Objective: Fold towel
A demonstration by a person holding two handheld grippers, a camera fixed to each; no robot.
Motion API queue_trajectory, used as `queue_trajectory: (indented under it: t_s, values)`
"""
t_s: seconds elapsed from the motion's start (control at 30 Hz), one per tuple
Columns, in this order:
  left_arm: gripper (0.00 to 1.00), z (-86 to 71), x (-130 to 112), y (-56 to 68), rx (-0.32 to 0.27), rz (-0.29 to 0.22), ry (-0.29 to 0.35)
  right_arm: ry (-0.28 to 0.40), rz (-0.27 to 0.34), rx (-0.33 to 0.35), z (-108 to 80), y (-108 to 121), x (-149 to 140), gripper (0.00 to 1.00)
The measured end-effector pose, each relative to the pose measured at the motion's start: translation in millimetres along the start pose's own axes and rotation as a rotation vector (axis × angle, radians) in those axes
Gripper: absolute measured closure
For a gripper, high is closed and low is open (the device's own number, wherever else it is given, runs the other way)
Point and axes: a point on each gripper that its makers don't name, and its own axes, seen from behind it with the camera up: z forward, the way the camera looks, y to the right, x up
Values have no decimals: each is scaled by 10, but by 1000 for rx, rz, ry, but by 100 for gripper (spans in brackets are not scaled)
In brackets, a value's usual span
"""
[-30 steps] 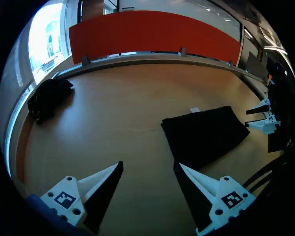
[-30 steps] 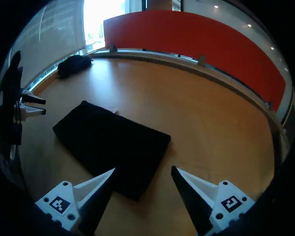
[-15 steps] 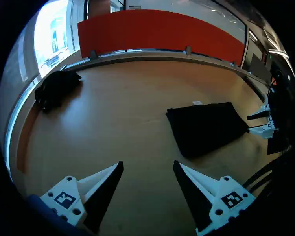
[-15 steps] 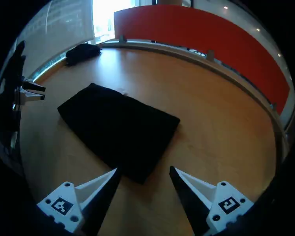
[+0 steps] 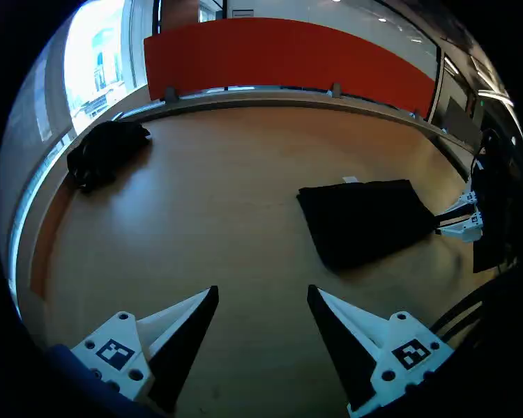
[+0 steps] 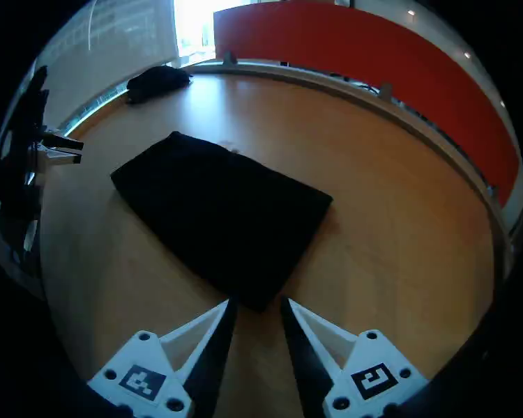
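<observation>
Towel (image 6: 220,209): its near corner sits right at the tips of the right gripper (image 6: 256,306), jaws narrowed but not clamped, probably staged to pinch it for the next fold. left gripper (image 5: 261,292) jaws are spread wide and empty over bare wood, waiting off the opposite side. Cloth is black, flat, a skewed rectangle mid-desk (image 6: 401,230), and looks doubled over. Black bag (image 5: 104,150) lies at the far desk corner.

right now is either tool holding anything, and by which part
Nothing yet: right tool straddles a corner of the towel, unpinched; left tool open over table.
</observation>
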Motion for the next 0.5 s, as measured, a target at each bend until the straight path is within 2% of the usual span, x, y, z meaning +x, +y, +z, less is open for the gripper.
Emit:
queue_trajectory:
  t_s: [0.33,0.5]
  values:
    - [6,-45,-48,-6,-3,-6,-4,-21,5,19,-7,-33,-42,89]
    - [6,-61,-73,-16,-3,-1,-7,-14,14,26,1,-63,-19,95]
